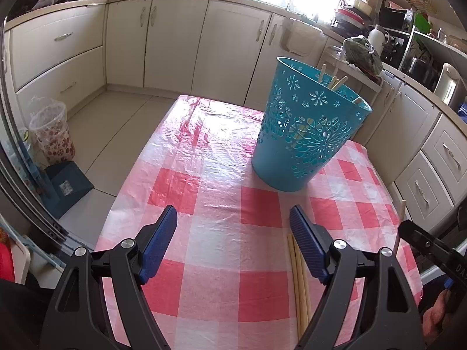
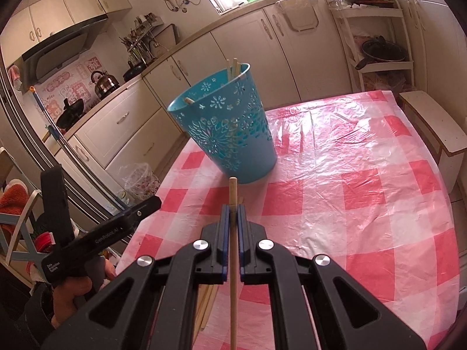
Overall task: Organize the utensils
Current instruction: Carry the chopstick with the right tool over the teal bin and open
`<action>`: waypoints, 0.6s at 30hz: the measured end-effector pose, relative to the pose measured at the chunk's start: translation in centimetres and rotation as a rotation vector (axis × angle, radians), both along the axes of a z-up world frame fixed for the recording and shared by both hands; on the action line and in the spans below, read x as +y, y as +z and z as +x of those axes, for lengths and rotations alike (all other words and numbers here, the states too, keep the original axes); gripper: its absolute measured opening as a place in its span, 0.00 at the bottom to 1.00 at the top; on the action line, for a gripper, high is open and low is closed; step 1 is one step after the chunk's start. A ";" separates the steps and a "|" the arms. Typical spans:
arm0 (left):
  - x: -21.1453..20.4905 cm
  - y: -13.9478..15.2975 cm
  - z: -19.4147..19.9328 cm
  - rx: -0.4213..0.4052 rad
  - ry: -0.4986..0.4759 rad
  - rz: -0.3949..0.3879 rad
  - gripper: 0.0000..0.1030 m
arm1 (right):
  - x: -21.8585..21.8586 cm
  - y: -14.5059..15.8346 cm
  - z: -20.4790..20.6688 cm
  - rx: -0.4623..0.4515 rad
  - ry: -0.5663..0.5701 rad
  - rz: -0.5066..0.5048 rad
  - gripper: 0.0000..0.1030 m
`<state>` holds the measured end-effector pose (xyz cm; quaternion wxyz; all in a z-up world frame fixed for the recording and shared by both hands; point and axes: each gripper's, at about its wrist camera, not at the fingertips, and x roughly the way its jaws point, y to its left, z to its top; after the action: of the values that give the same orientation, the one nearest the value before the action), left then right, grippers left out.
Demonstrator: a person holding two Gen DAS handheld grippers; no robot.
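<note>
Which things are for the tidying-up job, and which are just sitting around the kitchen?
For the job:
- blue basket
- chopstick pinched in the right gripper
- loose chopsticks on the table
- left gripper, open

Just lying about:
- kettle
- floral bin
- frying pan
- checked tablecloth

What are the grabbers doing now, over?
Right gripper shut on chopstick. Left gripper open, empty. More chopsticks on table; blue basket ahead, path clear.

The tablecloth is glossy, crinkled plastic. The bin is smooth pierced plastic. The chopstick looks like matt pale wood. The fingers carry ribbed blue pads on matt black plastic.
</note>
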<state>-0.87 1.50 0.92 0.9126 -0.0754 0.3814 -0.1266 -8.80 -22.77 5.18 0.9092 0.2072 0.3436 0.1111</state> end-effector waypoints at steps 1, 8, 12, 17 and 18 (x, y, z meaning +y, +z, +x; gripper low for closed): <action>0.0 0.0 0.0 0.001 0.001 -0.001 0.73 | -0.1 0.3 -0.1 -0.010 0.000 0.005 0.06; 0.0 -0.3 0.2 0.012 0.003 -0.004 0.73 | -0.1 2.4 -0.3 -0.076 0.010 0.027 0.06; 0.0 -0.4 0.3 0.014 0.003 -0.003 0.73 | -0.2 3.0 -0.3 -0.097 0.014 0.031 0.06; -0.1 -0.5 0.4 0.019 0.004 -0.003 0.73 | -0.3 3.6 -0.5 -0.111 0.014 0.036 0.06; -0.1 -0.5 0.4 0.020 0.004 -0.003 0.73 | -0.2 3.7 -0.5 -0.114 0.014 0.035 0.06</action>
<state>-0.51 1.43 0.40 0.9089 -0.0787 0.3901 -0.1246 -9.34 -23.02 8.87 0.9227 0.2142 0.2907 0.1351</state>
